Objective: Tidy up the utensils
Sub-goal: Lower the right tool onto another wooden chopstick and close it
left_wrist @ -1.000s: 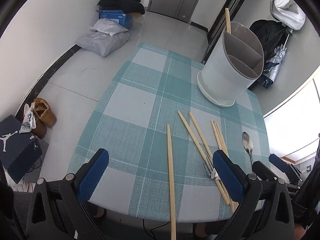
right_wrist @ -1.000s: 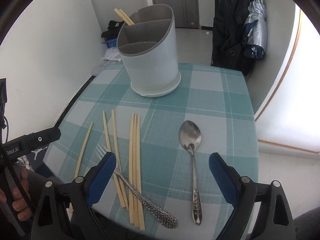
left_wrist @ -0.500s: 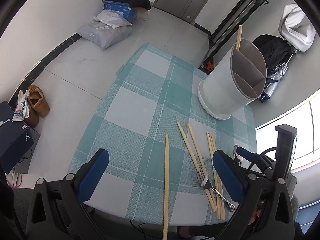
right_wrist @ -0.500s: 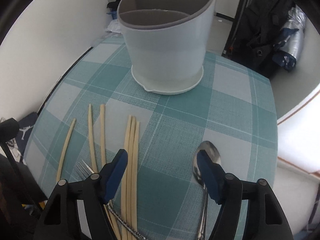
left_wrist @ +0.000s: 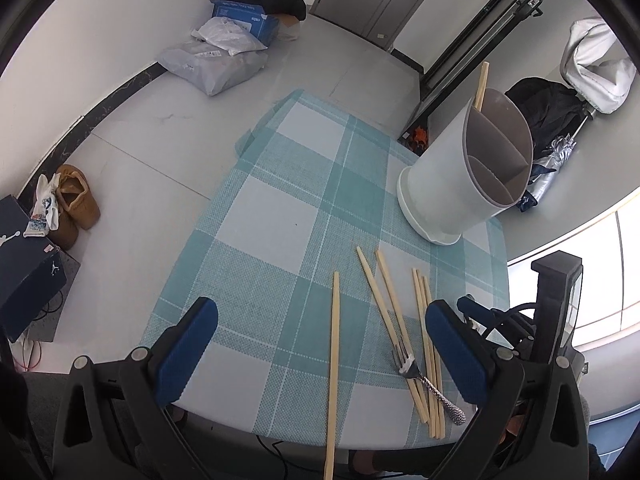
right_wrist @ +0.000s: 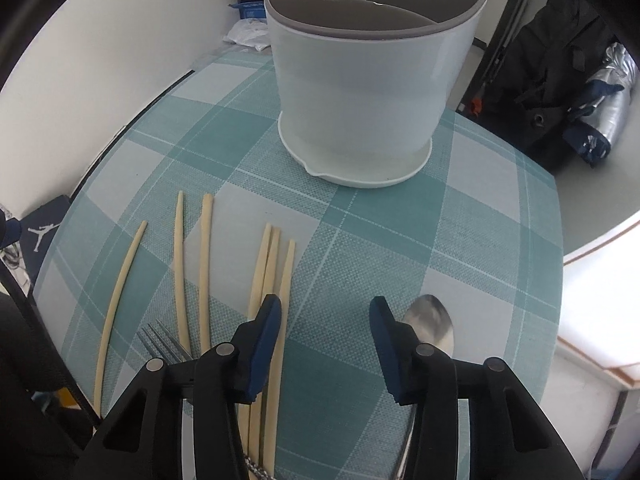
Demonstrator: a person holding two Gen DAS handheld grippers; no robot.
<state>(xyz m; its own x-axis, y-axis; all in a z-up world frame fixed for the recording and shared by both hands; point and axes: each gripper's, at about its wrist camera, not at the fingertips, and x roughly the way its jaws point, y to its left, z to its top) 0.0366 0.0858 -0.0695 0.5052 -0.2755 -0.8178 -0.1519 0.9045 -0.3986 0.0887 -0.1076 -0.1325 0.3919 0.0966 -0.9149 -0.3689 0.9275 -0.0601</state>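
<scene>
The right gripper [right_wrist: 324, 334] hangs half-open, empty, between chopsticks [right_wrist: 266, 276] and spoon [right_wrist: 432, 328] (choosing, I'd guess); left gripper [left_wrist: 320, 344] gapes wide, idle.

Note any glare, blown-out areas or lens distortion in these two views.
Left wrist view: window at right blown out; tablecloth edges bow. Right wrist view: white patch at right edge, soft sheen on holder, chopsticks curve from fisheye; both sharp.
</scene>
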